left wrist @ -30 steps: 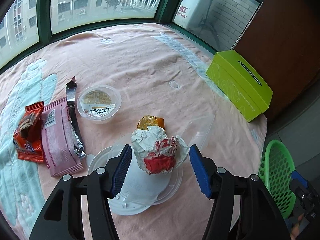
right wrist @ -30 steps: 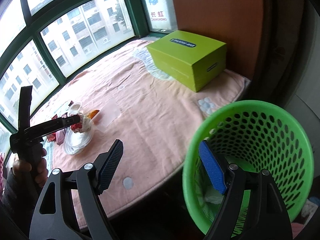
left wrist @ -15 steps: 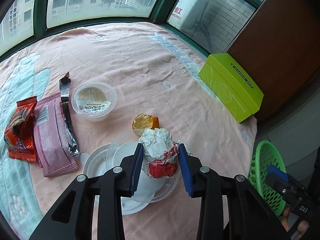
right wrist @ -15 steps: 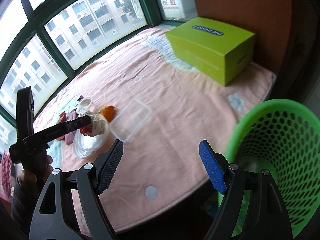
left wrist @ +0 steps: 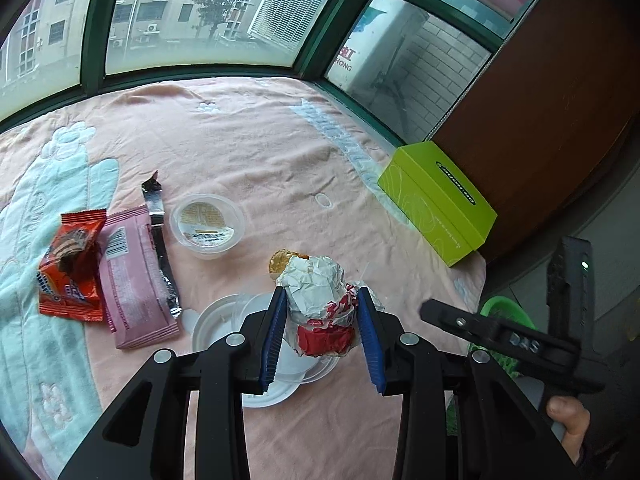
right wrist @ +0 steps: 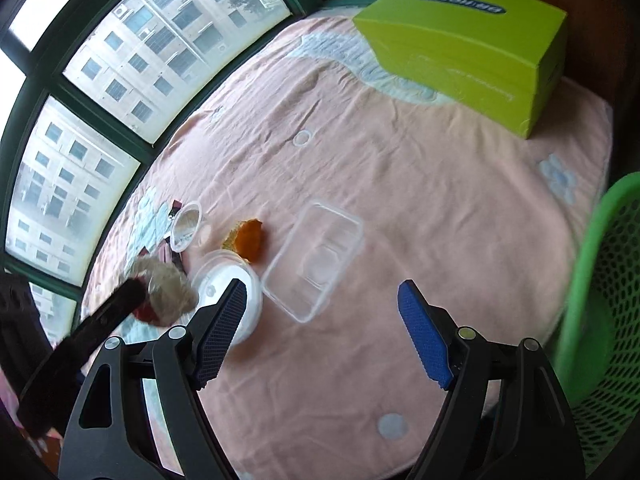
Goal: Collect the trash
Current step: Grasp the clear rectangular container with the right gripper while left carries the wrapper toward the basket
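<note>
Left tongs (left wrist: 322, 334) clamped on wrapper (left wrist: 318, 308); right tongs (right wrist: 320, 332) agape

Lime-green box (right wrist: 472, 36) (closed) on pink blanket (right wrist: 400, 200)

A home's bay-window nook: pink flowered blanket (left wrist: 248, 148) under green-framed windows (left wrist: 320, 64) facing apartment blocks (right wrist: 132, 40).

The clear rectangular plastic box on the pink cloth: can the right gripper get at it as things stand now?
Probably yes. The right gripper is open and empty, and the clear plastic box lies just ahead of its fingers with nothing on it. The white lids lie beside it, apparently apart.
</note>
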A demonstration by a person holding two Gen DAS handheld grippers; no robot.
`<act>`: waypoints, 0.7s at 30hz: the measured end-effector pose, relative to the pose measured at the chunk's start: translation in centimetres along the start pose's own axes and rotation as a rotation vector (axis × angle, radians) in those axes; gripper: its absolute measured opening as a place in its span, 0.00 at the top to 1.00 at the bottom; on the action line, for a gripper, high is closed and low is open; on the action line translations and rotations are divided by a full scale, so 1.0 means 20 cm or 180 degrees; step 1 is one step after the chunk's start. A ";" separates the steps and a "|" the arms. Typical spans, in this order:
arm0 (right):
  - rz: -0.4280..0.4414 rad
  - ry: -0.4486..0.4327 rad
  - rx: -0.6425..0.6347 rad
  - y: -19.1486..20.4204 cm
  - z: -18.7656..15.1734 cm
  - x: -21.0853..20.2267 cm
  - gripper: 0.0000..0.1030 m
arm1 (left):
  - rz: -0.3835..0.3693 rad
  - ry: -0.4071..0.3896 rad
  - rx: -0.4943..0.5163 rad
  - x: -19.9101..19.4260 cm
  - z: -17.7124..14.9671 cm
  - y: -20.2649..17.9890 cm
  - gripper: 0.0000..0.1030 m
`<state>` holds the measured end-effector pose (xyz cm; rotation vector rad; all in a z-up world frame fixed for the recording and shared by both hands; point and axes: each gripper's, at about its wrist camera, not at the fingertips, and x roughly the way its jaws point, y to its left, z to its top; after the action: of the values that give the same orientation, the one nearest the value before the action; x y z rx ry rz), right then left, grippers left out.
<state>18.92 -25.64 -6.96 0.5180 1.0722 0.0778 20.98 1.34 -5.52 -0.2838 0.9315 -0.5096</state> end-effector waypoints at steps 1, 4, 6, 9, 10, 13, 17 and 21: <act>-0.0016 0.0032 0.0034 0.02 0.01 0.03 0.27 | -0.0015 -0.0009 -0.0015 -0.01 0.00 0.01 0.66; -0.0058 0.0121 0.0125 0.05 0.05 0.11 0.28 | -0.0034 -0.0035 -0.0050 -0.03 -0.01 0.05 0.66; -0.0143 0.0132 0.0160 0.06 0.07 0.15 0.30 | -0.0051 -0.0049 -0.0067 -0.05 -0.01 0.07 0.66; -0.0251 0.0186 0.0258 0.07 0.10 0.22 0.31 | -0.0065 -0.0077 -0.0094 -0.07 -0.02 0.10 0.66; -0.0265 0.0209 0.0305 0.06 0.11 0.24 0.31 | -0.0067 -0.0085 -0.0098 -0.08 -0.02 0.10 0.66; -0.0357 0.0269 0.0382 0.06 0.13 0.31 0.34 | -0.0080 -0.0094 -0.0113 -0.09 -0.03 0.12 0.66; -0.0447 0.0335 0.0375 0.06 0.13 0.35 0.44 | -0.0093 -0.0085 -0.0132 -0.09 -0.05 0.13 0.66; -0.0481 0.0302 0.0308 0.08 0.12 0.35 0.45 | -0.0095 -0.0087 -0.0159 -0.10 -0.05 0.13 0.66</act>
<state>24.60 -22.98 -11.17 0.5225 1.2090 -0.0835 19.92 4.63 -5.93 -0.3494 0.9155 -0.5092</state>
